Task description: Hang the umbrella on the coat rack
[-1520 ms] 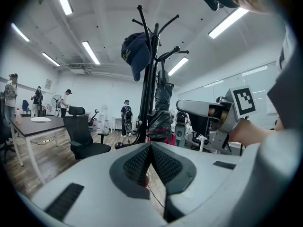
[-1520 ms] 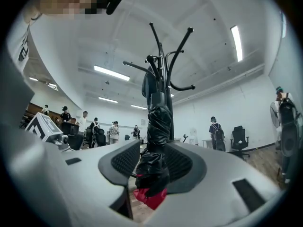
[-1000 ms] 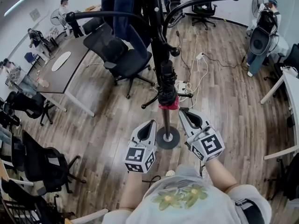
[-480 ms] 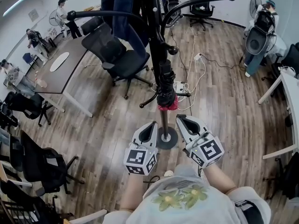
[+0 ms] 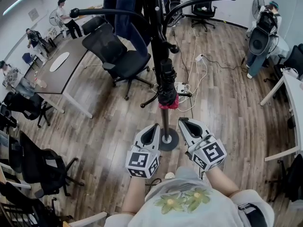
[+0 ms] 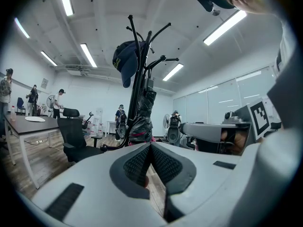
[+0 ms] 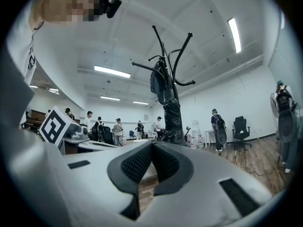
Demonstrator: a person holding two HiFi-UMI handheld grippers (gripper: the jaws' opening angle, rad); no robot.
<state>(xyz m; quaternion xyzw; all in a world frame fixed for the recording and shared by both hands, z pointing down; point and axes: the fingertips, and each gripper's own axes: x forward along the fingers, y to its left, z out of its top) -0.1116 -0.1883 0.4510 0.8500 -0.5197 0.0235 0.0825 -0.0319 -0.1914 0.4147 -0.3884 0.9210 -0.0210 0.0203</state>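
A: Where is the umbrella (image 5: 166,86) hanging?

B: It is hanging folded against the pole of the coat rack (image 5: 160,46), in the middle of the head view. Its canopy is bunching up, with a red edge showing at the lower end, well above the round base (image 5: 168,139). I am guessing a lower peg is carrying it, though the catch itself is hidden.

A: So is neither tool holding it?

B: Neither. The left gripper (image 5: 155,126) is hovering at lower centre, just left of the pole, its fingers (image 6: 137,163) pressing together on nothing. The right gripper (image 5: 182,121) is mirroring it just right of the pole, its fingers (image 7: 136,163) likewise pressing together, empty.

A: Why are they sitting there?

B: Probably because the hanging looks done. Both are pointing at the rack from near its base, apart from the umbrella.

A: Is anything else sharing the rack?

B: A dark cap (image 6: 124,60) is hanging on a higher hook. Further out, an office chair (image 5: 118,56) is standing at upper centre, a desk (image 5: 61,74) at upper left, and cables (image 5: 199,65) are trailing over the wood floor (image 5: 227,108).
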